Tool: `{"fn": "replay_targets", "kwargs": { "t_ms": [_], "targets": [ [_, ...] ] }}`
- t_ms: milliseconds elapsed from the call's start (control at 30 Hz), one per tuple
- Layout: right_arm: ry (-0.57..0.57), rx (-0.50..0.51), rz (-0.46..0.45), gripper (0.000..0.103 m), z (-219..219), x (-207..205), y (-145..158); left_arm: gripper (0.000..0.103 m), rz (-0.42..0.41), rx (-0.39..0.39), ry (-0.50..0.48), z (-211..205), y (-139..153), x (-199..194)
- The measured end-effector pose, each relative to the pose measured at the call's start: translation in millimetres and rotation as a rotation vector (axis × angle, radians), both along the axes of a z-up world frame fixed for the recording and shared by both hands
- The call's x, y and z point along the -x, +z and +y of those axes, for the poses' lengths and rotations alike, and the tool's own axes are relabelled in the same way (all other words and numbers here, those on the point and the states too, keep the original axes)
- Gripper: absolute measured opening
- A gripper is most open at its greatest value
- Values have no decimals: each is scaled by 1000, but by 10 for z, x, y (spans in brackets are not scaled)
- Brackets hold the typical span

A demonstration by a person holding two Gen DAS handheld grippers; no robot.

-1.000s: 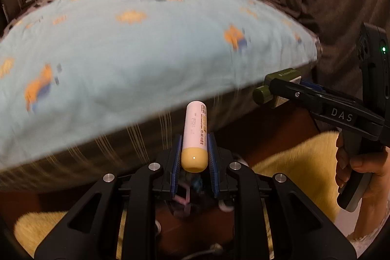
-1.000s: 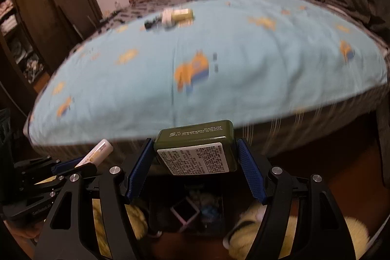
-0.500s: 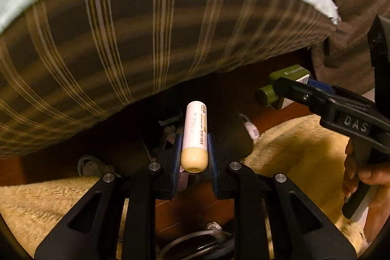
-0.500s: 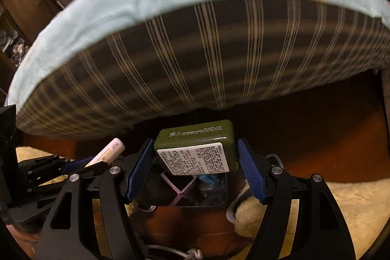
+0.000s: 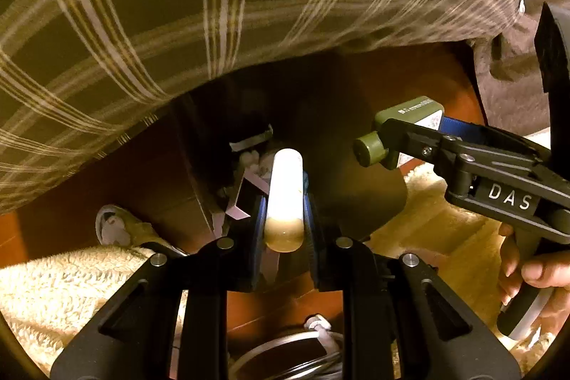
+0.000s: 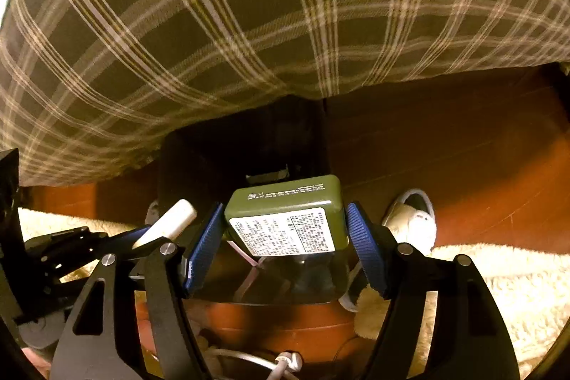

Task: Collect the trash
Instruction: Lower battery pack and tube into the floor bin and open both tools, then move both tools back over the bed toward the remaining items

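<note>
My left gripper (image 5: pixel 283 202) is shut on a white tube with a cream cap (image 5: pixel 285 198), held over a dark bin (image 5: pixel 199 173) that holds scraps of trash. My right gripper (image 6: pixel 285 234) is shut on a flat olive-green bottle with a white label (image 6: pixel 285 223), also above the bin (image 6: pixel 270 287). In the left wrist view the right gripper (image 5: pixel 409 138) and its green bottle (image 5: pixel 402 127) are at the right. In the right wrist view the left gripper (image 6: pixel 156 234) and its tube (image 6: pixel 167 223) are at the left.
The plaid side of the bed (image 5: pixel 178 6) hangs close above and behind the bin. A cream shaggy rug (image 5: pixel 71 284) lies on the red-brown floor (image 6: pixel 481 173). White slippers (image 6: pixel 413 219) lie beside the bin. Cables (image 6: pixel 256 358) lie below the grippers.
Both grippers have tilted down from the bed's blue cover to the floor beneath it. They have come lower over the bin, each still holding its item.
</note>
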State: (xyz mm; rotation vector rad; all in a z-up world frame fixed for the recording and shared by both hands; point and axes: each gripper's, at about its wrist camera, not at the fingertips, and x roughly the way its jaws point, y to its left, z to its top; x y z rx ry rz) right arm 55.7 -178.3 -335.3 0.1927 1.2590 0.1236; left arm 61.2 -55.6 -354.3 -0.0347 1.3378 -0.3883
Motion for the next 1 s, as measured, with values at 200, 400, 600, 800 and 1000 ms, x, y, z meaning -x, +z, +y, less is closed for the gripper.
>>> {"fn": "replay_targets", "kwargs": {
  "t_ms": [200,400,600,800,1000],
  "targets": [
    [-3,-13,34,72,87,-37,-95,20,22,1,5,-29,-75,-60],
    [-7,-21,37,76,117,-83,-122,28,15,-11,20,34,-66,-71],
    [-29,-27,-3,77,23,-63,108,48,-42,-30,28,69,163,-20],
    [-44,-32,-140,85,-134,31,716,73,-164,-40,43,123,779,55],
    [-65,-14,-326,92,-241,35,1487,90,-339,-41,57,211,1636,70]
  ]
}}
